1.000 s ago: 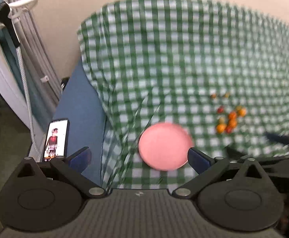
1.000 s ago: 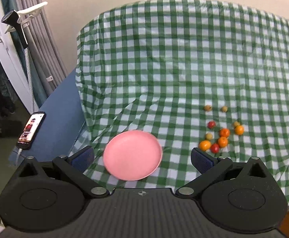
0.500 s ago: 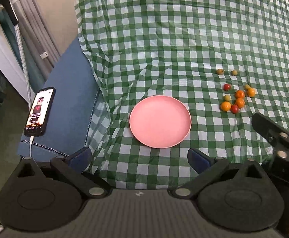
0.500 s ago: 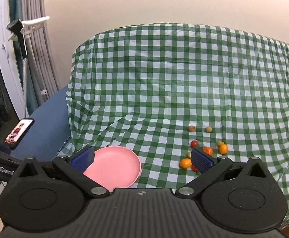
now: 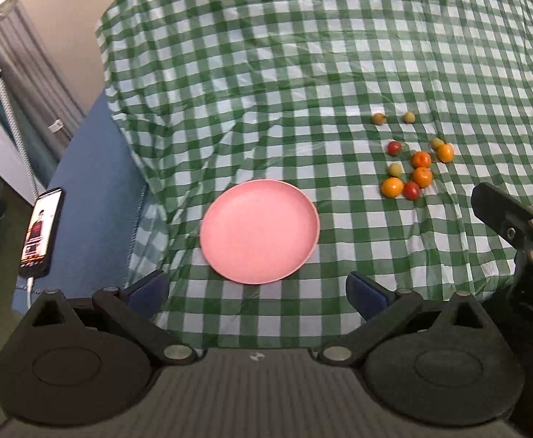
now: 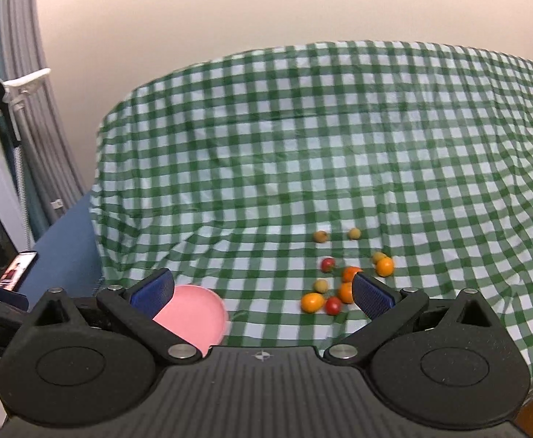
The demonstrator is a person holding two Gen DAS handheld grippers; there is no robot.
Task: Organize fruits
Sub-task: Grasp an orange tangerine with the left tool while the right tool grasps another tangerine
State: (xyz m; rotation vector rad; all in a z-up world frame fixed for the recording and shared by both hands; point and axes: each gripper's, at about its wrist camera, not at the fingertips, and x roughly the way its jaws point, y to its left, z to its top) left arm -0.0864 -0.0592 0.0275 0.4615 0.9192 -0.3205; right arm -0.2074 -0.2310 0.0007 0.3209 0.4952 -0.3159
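Still nothing gripped, jaws apart on left gripper and right gripper; small round fruits could roll across wrinkled checked tablecloth, missing pink plate.

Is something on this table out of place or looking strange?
Yes. The small fruits lie loose on the checked tablecloth, right of the pink plate, which holds nothing. The tablecloth is also wrinkled and rumpled near its left edge.
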